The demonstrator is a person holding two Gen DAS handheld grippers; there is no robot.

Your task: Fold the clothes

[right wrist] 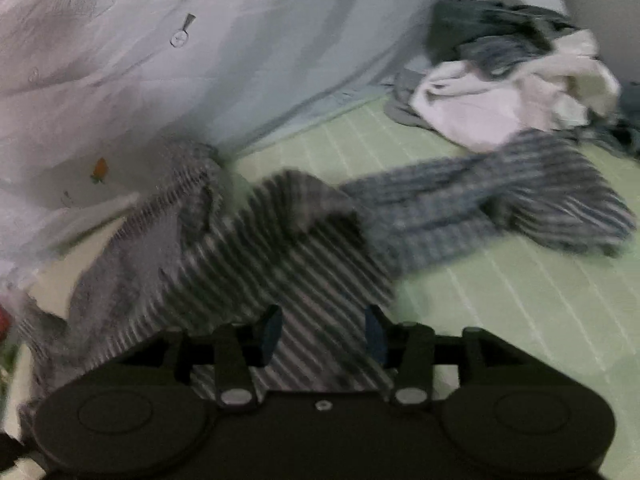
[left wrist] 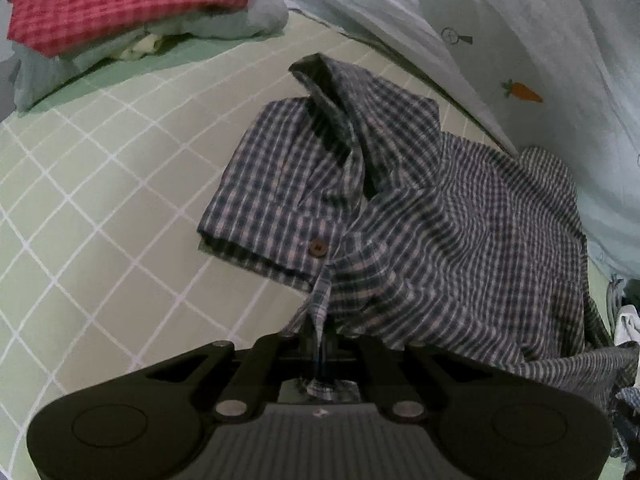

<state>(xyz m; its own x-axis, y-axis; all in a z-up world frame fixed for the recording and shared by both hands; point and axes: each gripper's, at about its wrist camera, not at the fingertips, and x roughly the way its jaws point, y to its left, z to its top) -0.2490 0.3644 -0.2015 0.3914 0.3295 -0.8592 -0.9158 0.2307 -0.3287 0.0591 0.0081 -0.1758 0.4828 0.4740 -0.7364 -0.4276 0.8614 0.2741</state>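
Note:
A blue and white checked shirt [left wrist: 420, 220] lies rumpled on the green grid bedsheet [left wrist: 100, 200], collar toward the far side, one brown button showing. My left gripper [left wrist: 318, 340] is shut on the shirt's front edge just below that button, and the cloth hangs pinched between the fingers. In the blurred right wrist view the same shirt [right wrist: 248, 248] is bunched under my right gripper [right wrist: 324, 332], and a sleeve [right wrist: 520, 196] trails to the right. The right jaws stand apart. Striped cloth shows between the blue pads [right wrist: 272, 332], which do not press on it.
A stack of folded clothes topped by a red checked piece [left wrist: 120, 4] sits at the far left. A pale blue quilt with carrot prints [left wrist: 520, 40] runs along the far side. A heap of unfolded white and dark clothes [right wrist: 512, 80] lies at the far right.

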